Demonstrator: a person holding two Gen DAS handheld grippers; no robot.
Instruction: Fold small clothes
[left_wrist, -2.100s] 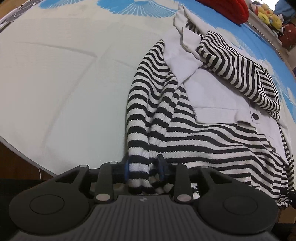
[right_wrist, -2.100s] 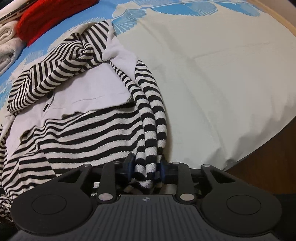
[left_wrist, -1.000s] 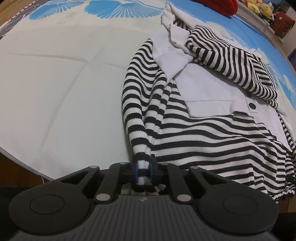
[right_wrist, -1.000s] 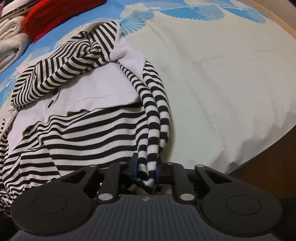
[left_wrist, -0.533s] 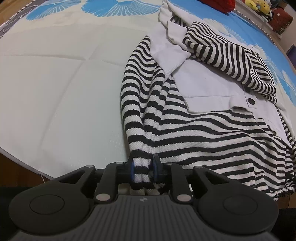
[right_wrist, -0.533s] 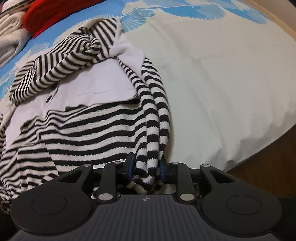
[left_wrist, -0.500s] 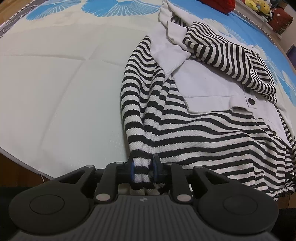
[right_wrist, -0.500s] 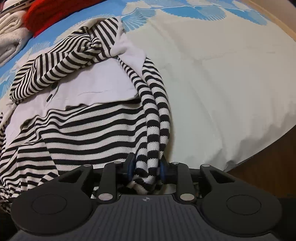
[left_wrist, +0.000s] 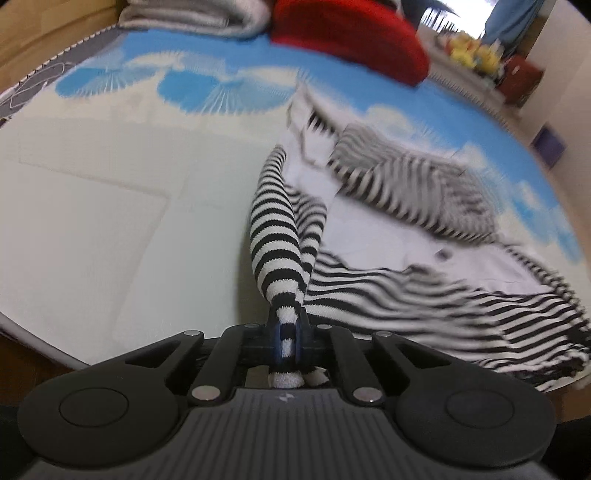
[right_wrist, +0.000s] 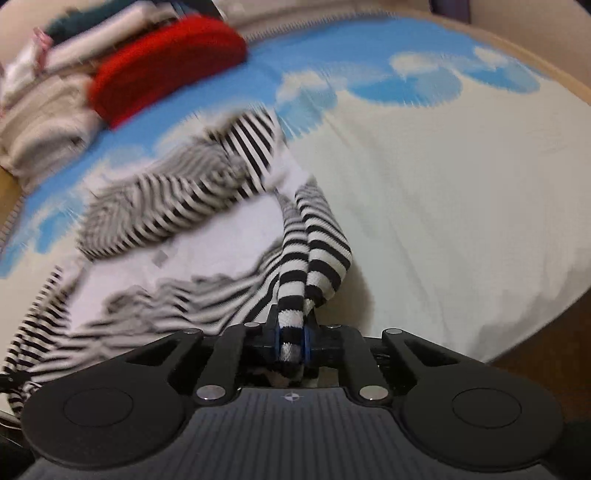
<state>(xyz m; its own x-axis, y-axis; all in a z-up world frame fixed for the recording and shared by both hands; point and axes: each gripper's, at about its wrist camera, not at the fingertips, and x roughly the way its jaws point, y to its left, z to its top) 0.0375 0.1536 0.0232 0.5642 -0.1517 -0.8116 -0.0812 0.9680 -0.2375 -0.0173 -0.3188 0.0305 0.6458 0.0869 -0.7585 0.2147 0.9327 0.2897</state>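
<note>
Wrist views — close, downward, shared bedsheet (left_wrist: 110, 206).

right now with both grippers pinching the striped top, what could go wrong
1. The left gripper and right gripper each clamp only a narrow bunched bit of the striped top, so it might slip out.
2. The sleeve draped across the white front could tangle into the fold.
3. The hem lies near the bed edge and may slide off.

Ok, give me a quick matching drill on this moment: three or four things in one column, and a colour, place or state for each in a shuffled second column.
1. left hand-held gripper
2. folded red garment
3. bed sheet
4. striped top

A. pale with blue fan prints
B. black and white, white front panel
C. shut on a bunched striped edge
D. far end of the bed

Pairs: 1-C, 2-D, 3-A, 4-B
</note>
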